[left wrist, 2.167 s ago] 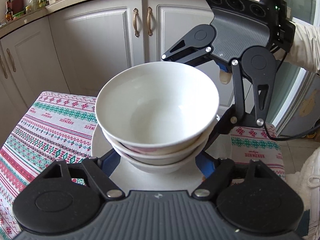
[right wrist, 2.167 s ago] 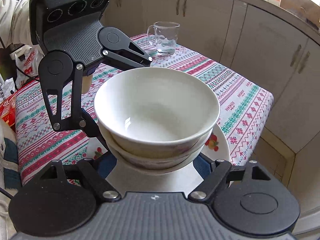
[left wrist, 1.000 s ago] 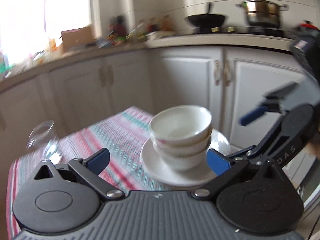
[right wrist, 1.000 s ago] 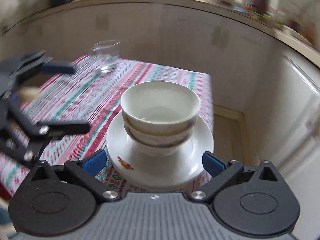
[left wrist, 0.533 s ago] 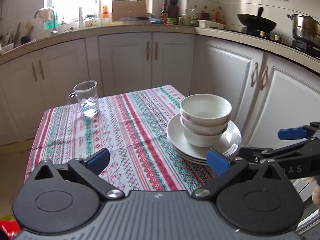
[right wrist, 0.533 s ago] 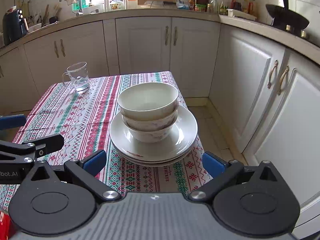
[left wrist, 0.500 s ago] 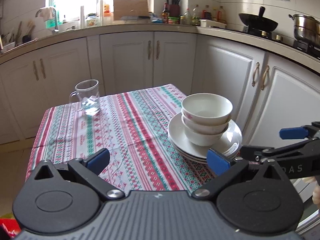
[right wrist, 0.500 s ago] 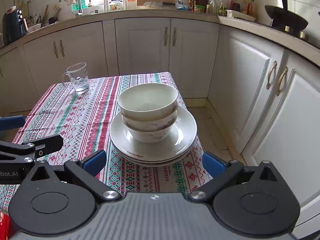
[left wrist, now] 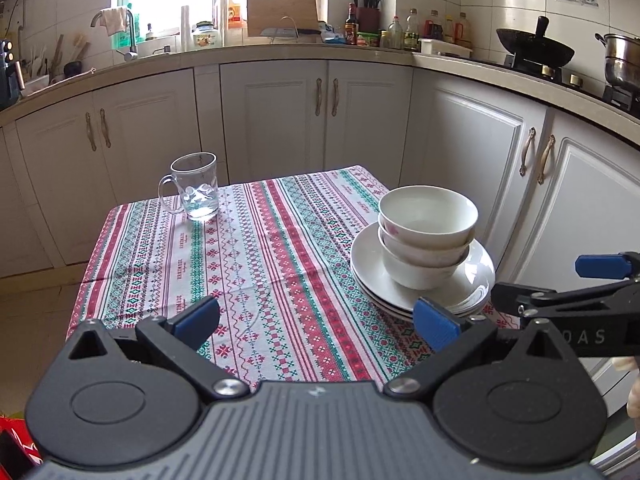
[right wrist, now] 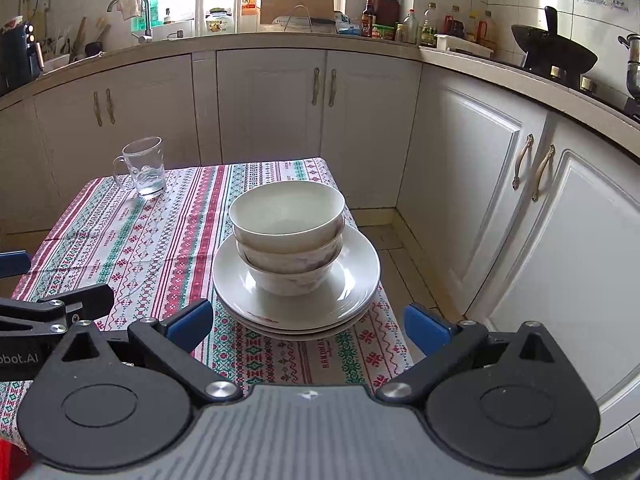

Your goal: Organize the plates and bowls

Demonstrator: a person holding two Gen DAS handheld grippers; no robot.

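Three white bowls (left wrist: 427, 236) (right wrist: 287, 236) are nested in a stack on a stack of white plates (left wrist: 366, 268) (right wrist: 352, 292) near the right edge of the table. My left gripper (left wrist: 316, 318) is open and empty, held back from the table's near edge, left of the stack. My right gripper (right wrist: 306, 322) is open and empty, just in front of the plates. Each gripper shows at the edge of the other's view.
A clear glass mug (left wrist: 194, 186) (right wrist: 143, 166) stands at the far left of the table, which has a striped patterned cloth (left wrist: 256, 264). White kitchen cabinets (left wrist: 276, 116) surround the table at the back and right. A wok (left wrist: 534, 52) sits on the stove.
Both grippers have let go of the bowl stack, pulled back from it and swung to face the table from its near end. In the last half second they hardly moved.
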